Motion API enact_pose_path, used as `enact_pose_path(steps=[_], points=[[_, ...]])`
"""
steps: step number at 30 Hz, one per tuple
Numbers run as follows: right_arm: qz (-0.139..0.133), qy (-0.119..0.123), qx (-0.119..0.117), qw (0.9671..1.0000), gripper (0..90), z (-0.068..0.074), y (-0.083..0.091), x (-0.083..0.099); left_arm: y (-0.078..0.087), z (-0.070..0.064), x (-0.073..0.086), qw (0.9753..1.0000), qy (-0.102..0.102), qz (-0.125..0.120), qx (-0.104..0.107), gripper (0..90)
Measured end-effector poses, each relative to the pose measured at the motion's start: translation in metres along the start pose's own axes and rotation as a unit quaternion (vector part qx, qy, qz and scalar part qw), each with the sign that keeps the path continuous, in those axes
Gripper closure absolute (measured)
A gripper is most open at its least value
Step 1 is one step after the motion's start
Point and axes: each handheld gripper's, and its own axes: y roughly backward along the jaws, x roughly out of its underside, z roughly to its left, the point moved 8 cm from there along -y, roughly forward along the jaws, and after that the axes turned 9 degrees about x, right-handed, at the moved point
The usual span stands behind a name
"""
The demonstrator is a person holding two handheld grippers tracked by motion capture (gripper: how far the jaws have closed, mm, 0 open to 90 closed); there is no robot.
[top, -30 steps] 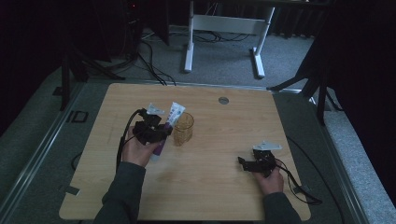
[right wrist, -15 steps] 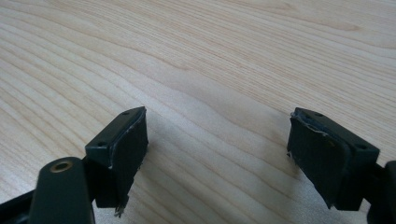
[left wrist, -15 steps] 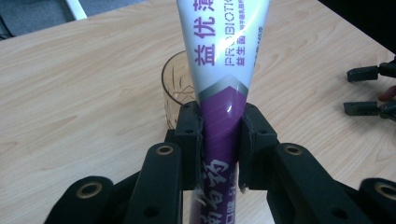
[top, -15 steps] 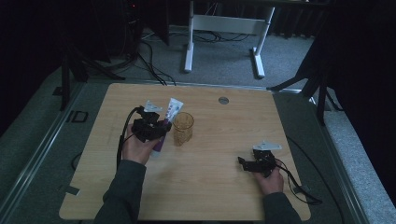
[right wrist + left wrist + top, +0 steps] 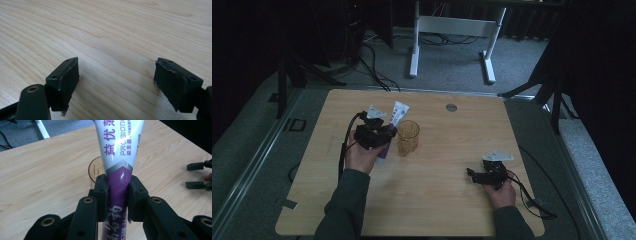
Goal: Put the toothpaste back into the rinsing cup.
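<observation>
My left gripper (image 5: pixel 384 135) is shut on a white and purple toothpaste tube (image 5: pixel 395 120), held off the table just left of an amber glass cup (image 5: pixel 408 137). In the left gripper view the tube (image 5: pixel 119 157) is pinched at its purple part between the jaws of the left gripper (image 5: pixel 118 195), and the cup's rim (image 5: pixel 96 168) shows behind it. My right gripper (image 5: pixel 472 175) rests low over the wooden table (image 5: pixel 452 210) at the front right, open with nothing between its fingers. The right gripper view has that gripper (image 5: pixel 116 75) with its jaws wide apart above bare wood.
A small round grey grommet (image 5: pixel 451 107) is set in the table near the far edge. Cables trail from both grippers. A white desk frame (image 5: pixel 452 30) stands on the floor beyond the table.
The left gripper has tilted the tube slightly, its wide end moving a little left and away from the cup. The right gripper has not moved.
</observation>
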Motion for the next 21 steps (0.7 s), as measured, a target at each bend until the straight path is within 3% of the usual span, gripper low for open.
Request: enact_pose_path(steps=[21], points=[[0.0,0.0,0.0,1.0,20.2,0.0,0.0,0.0,-0.003,0.001,-0.015,0.9998,-0.001,-0.019,-0.002,72.6]])
